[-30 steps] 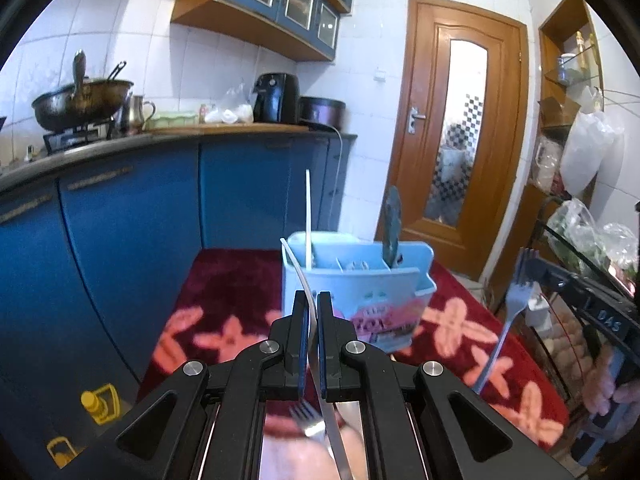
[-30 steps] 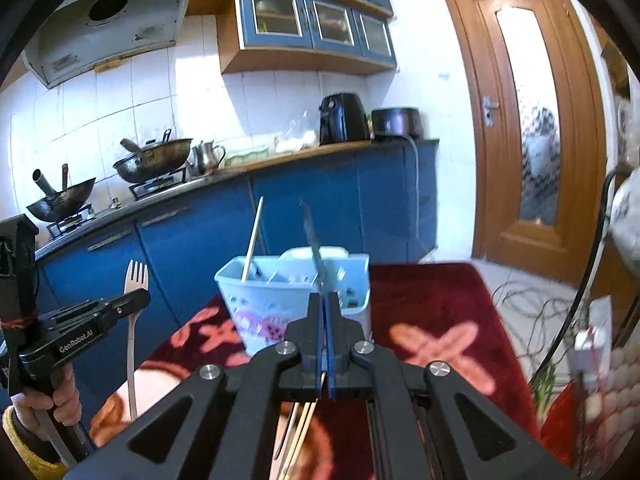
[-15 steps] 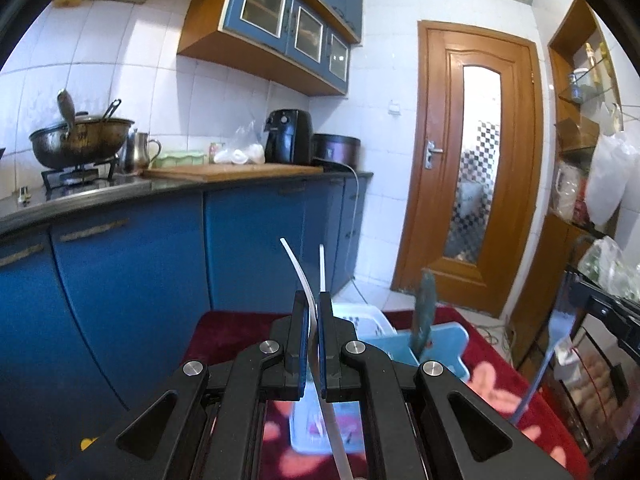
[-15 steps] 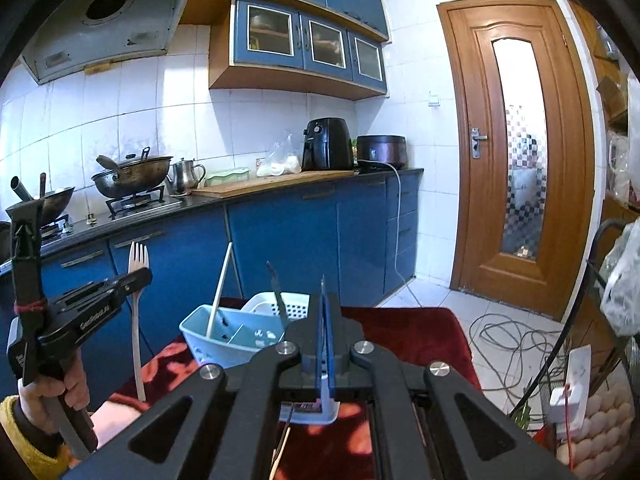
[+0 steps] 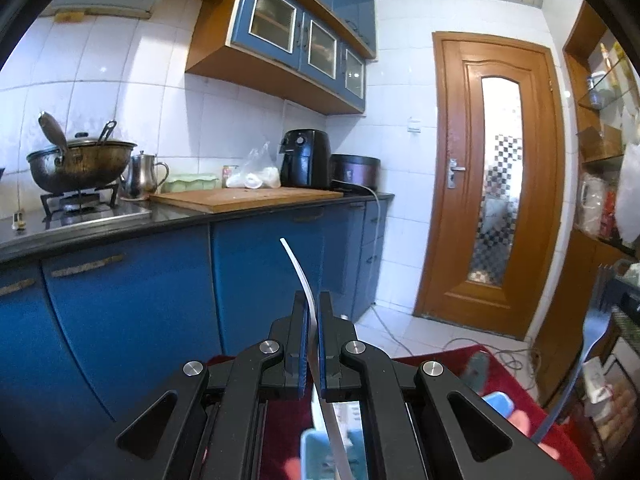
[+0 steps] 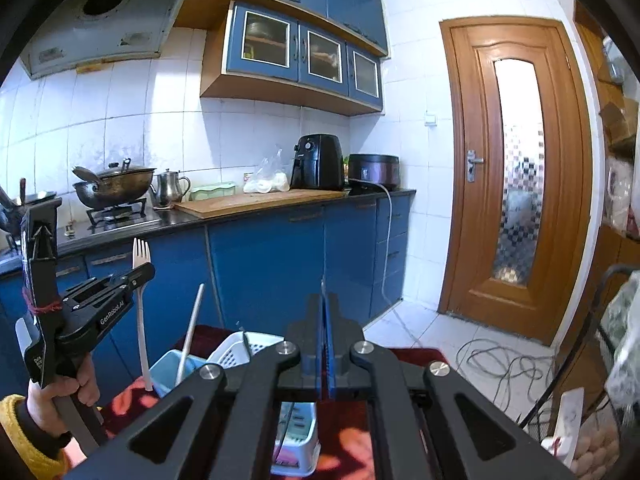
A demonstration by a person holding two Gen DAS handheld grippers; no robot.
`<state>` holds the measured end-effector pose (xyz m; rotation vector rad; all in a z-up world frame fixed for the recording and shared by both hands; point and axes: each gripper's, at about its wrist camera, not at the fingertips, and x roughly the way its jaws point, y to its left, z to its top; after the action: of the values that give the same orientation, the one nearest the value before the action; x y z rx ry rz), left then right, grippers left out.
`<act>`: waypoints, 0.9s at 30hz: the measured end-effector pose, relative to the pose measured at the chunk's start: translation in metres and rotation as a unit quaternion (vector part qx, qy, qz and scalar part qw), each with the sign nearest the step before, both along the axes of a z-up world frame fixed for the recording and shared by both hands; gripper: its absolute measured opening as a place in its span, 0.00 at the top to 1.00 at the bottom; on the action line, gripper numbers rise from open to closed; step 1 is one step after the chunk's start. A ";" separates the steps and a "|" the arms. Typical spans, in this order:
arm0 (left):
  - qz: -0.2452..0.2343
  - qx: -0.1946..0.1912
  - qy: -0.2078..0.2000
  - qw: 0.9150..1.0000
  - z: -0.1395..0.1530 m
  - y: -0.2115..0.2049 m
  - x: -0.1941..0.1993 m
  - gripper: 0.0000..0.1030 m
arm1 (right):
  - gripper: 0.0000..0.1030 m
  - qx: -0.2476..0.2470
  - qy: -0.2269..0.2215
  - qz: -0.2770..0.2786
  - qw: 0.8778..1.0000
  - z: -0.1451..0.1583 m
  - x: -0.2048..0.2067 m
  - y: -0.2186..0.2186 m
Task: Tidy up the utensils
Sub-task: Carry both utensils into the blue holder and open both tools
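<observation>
**Tongs.** Your left tongs (image 5: 311, 300) are clamped on the fork (image 5: 298, 268), gripped partway along the handle. The right camera shows the tines pointing up. Your right tongs (image 6: 323, 308) are pressed together on a thin utensil (image 6: 322, 286). It shows edge-on only, so I cannot say what kind it is.

**Position.** Both tongs are held high, well above the desk (image 6: 420, 356). The caddy (image 6: 172, 364) stands on the desk below and between them, near its far edge. It drops out of the left camera's lower rim and is blurred there. A white stick (image 6: 192, 320) leans in the caddy's blue compartment.

**Step in hand, as I judge it.** The step is to lower the fork into a caddy compartment.

**Recommendations.**
- Tilt the left camera down until the caddy's rim is in clear view before you descend.
- Pick a compartment away from the leaning stick. A knock could tip the stick out or shift the light caddy.
- Keep the fork upright and enter handle-end first, straight down, clear of the dividers.
- Open the tongs only when the lower end is well inside. The handle is thin and flexes, so a high release may let it bounce out.
- Hold your right tongs clear to the side until the left has withdrawn.
</observation>
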<state>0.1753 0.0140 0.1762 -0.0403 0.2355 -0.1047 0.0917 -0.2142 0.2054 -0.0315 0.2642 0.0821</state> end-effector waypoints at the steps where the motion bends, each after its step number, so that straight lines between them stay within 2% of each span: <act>1: 0.006 0.005 -0.003 1.000 -0.002 -0.001 0.004 0.96 | 0.97 -0.004 -0.002 -0.001 1.000 0.000 0.003 0.001; 5: 0.018 0.014 -0.006 1.000 -0.011 -0.001 0.018 0.96 | 0.97 -0.021 -0.007 -0.003 1.000 -0.002 0.018 0.006; 11: 0.017 0.003 0.010 1.000 -0.029 0.000 0.029 0.96 | 0.97 -0.028 0.006 0.001 1.000 -0.019 0.038 0.010; 18: 0.003 0.015 0.029 0.999 -0.053 -0.006 0.028 0.96 | 0.97 -0.028 0.047 0.027 0.998 -0.046 0.057 0.012; 27: -0.008 0.013 0.029 0.999 -0.059 -0.009 0.018 0.96 | 0.97 -0.024 0.071 0.048 0.996 -0.065 0.065 0.016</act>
<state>0.1932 0.0047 0.1174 -0.0154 0.2960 -0.1172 0.1569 -0.1981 0.1400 -0.0871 0.4076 0.1748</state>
